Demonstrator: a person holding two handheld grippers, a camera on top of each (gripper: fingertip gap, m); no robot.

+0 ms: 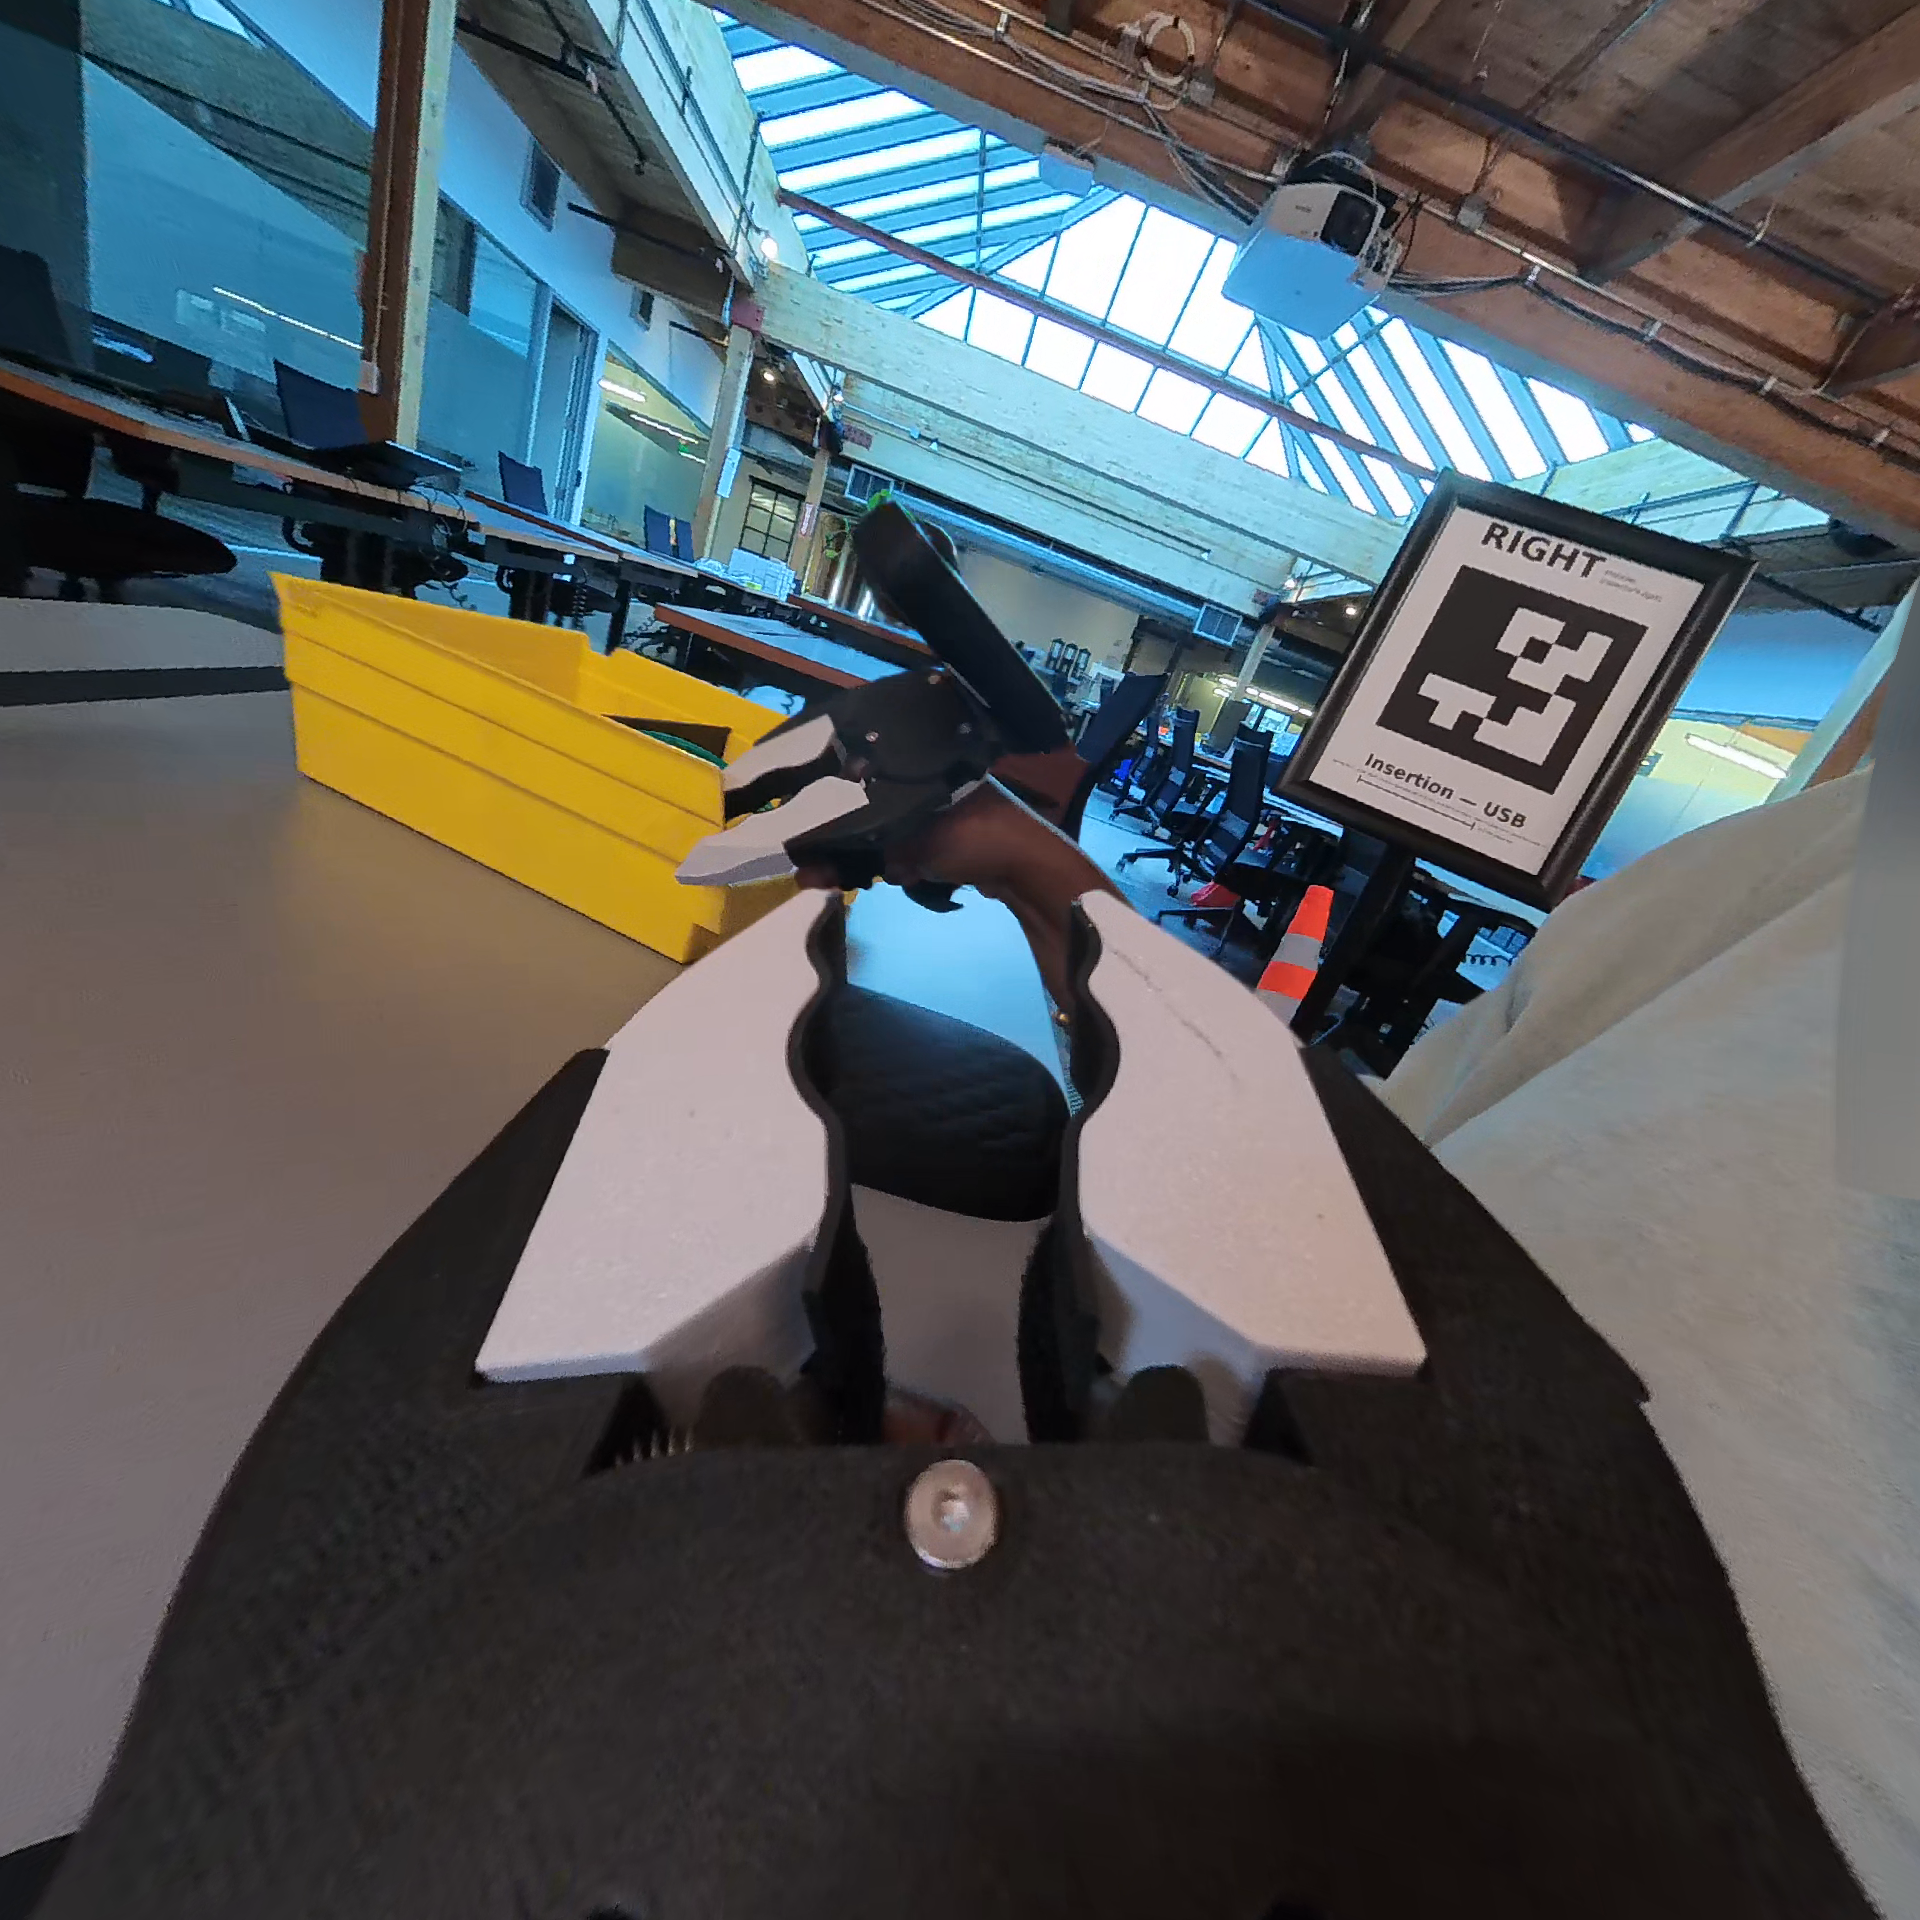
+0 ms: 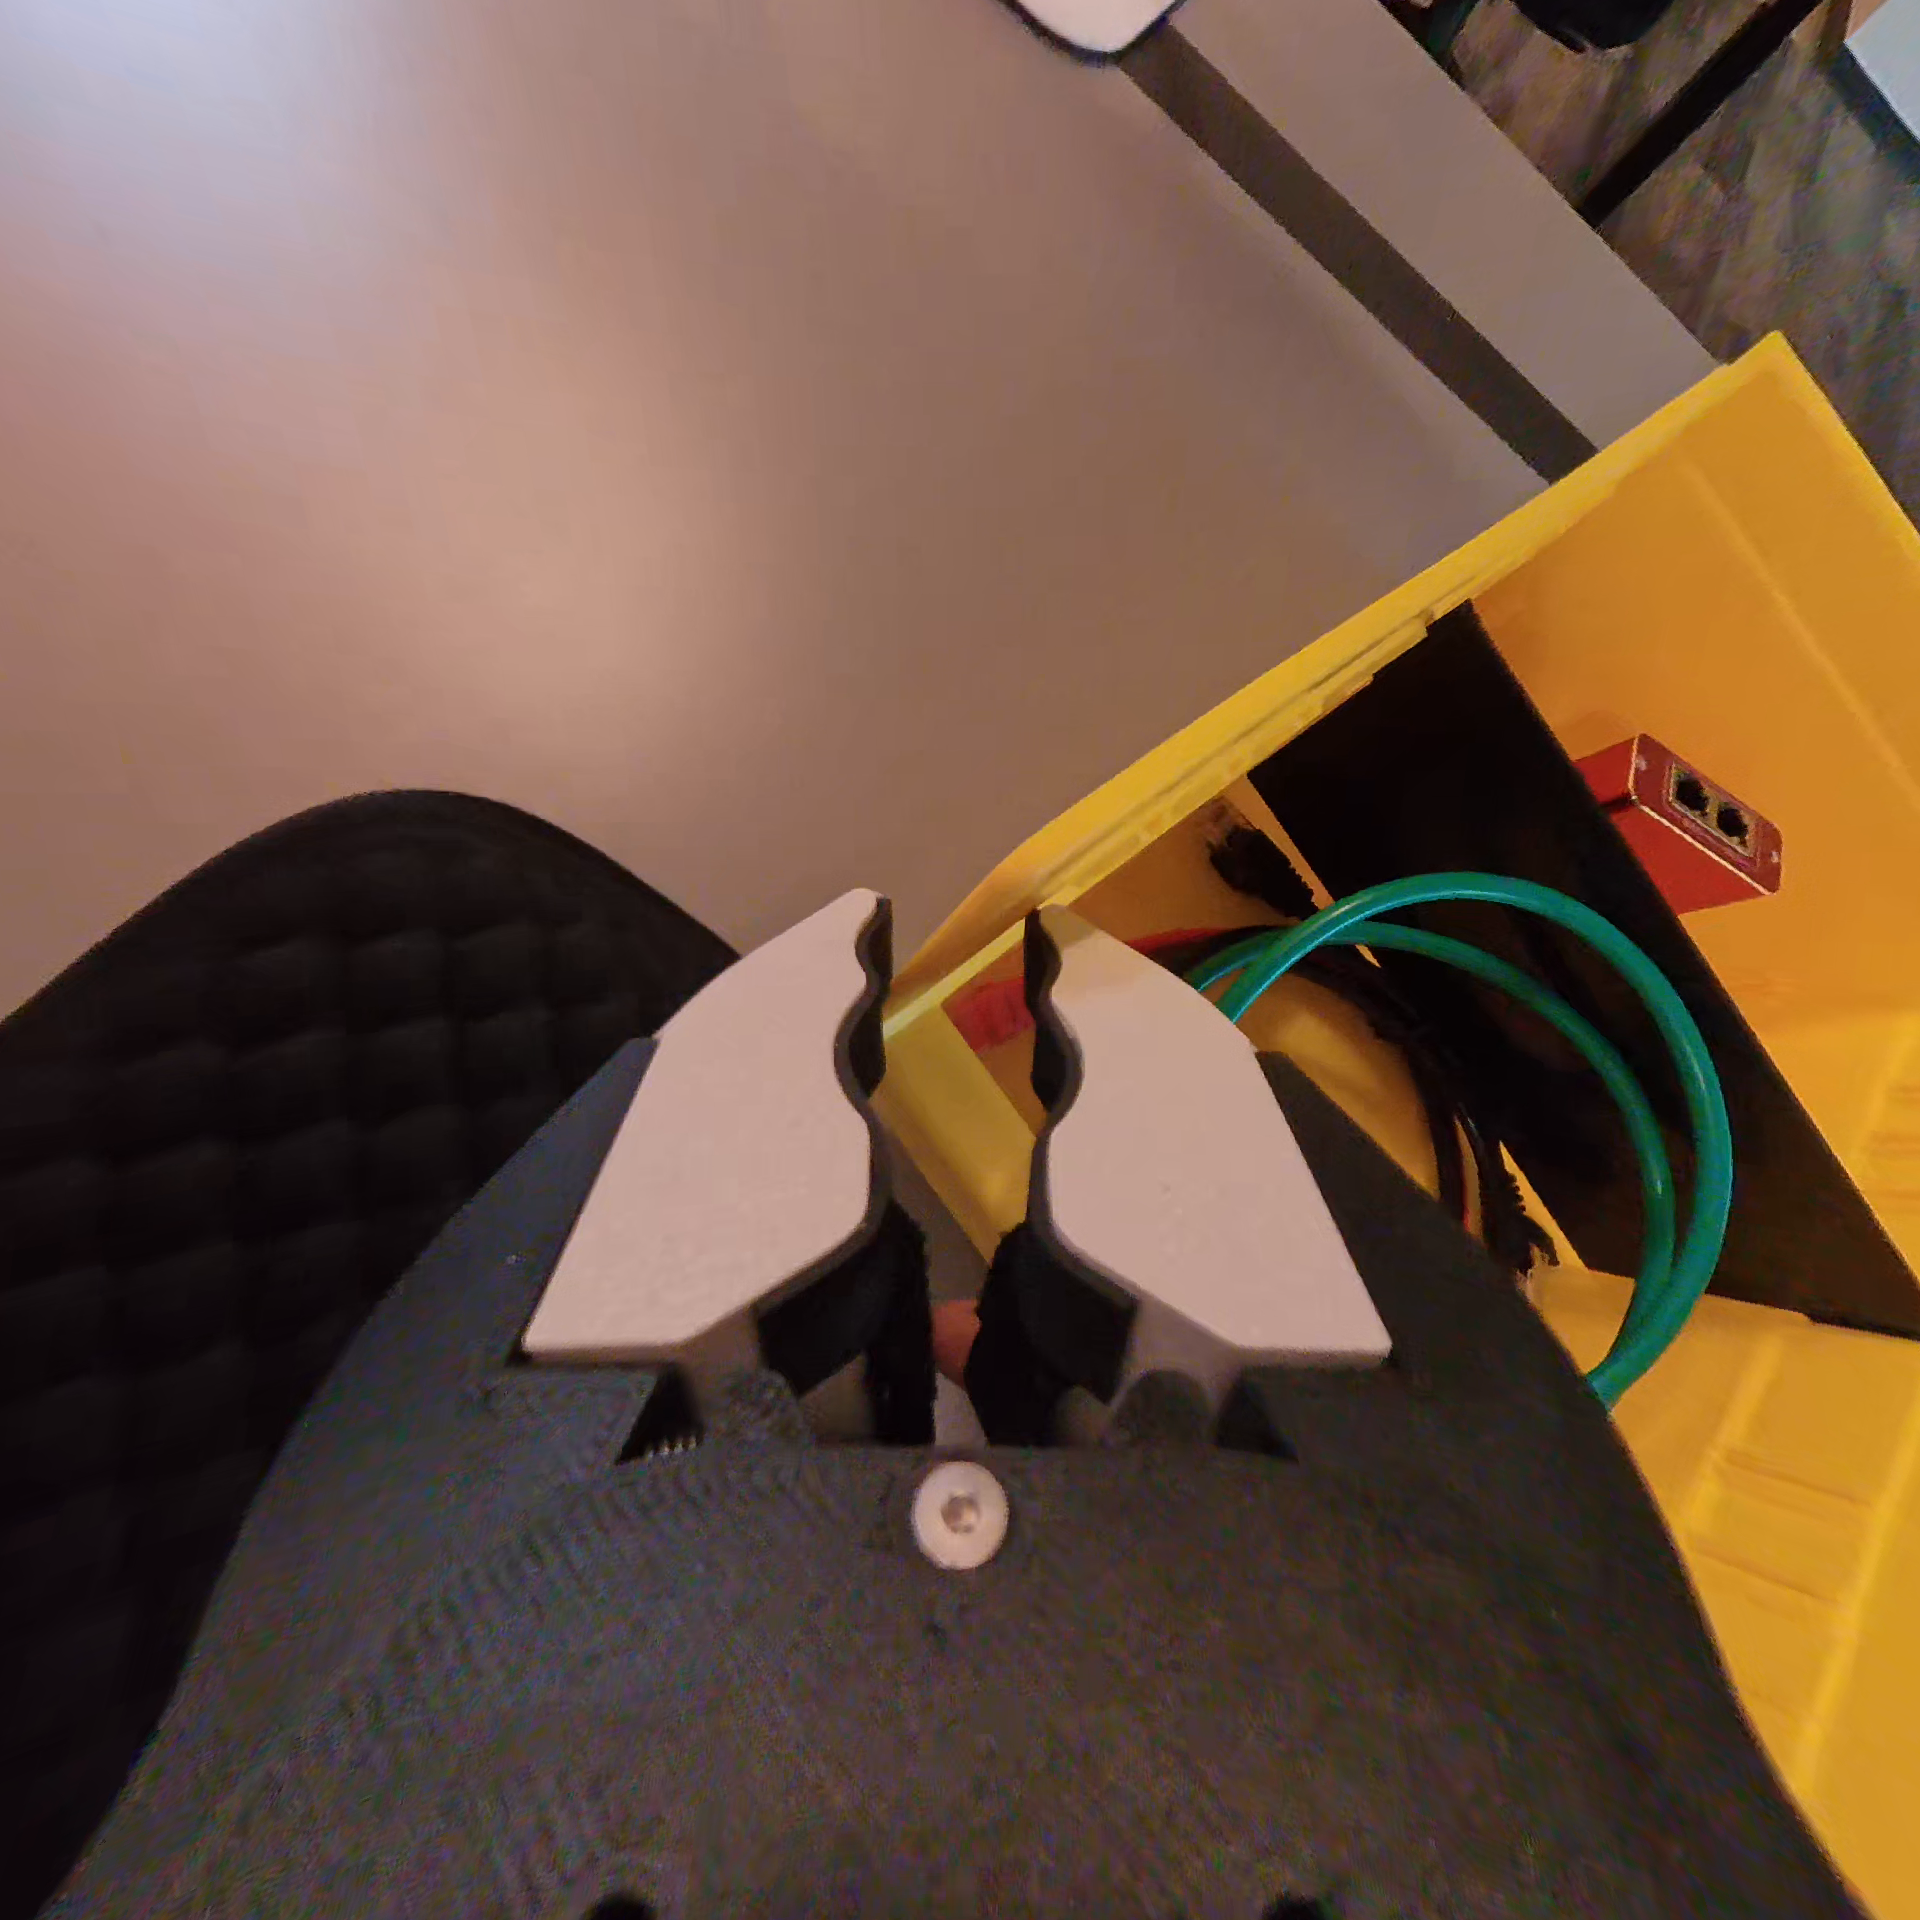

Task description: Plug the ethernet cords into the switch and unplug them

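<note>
In the left wrist view, the grey tabletop [image 1: 260, 1039] spreads out at the left, and on it stands a yellow plastic storage bin [image 1: 499, 748] with ribbed sides. Just right of the bin, the right gripper [image 1: 764, 826] hangs above the table, its pale fingers parted and empty, pointing down toward the bin's open end. In the foreground the left gripper [image 1: 956, 914] also stands open with nothing between its fingers; a black quilted pad [image 1: 935, 1101] lies on the table beneath them. Farther right are an orange-and-white traffic cone [image 1: 1299, 951] and a black-framed sign on a stand [image 1: 1517, 686], then a pale cloth-covered mass at the edge.

In the right wrist view, the same black pad [image 2: 260, 1091] sits at the left. The right gripper [image 2: 956, 945] is poised over the bin's near rim [image 2: 1195, 748], tips apart, gripping nothing. Inside the bin, a black divider panel [image 2: 1455, 748] splits the space. A coiled green ethernet cord [image 2: 1662, 1039] and black cords [image 2: 1455, 1122] lie in the near compartment, partly behind the right finger. The small red metal switch [image 2: 1683, 831] with two ports lies beyond the divider, nothing plugged in.
</note>
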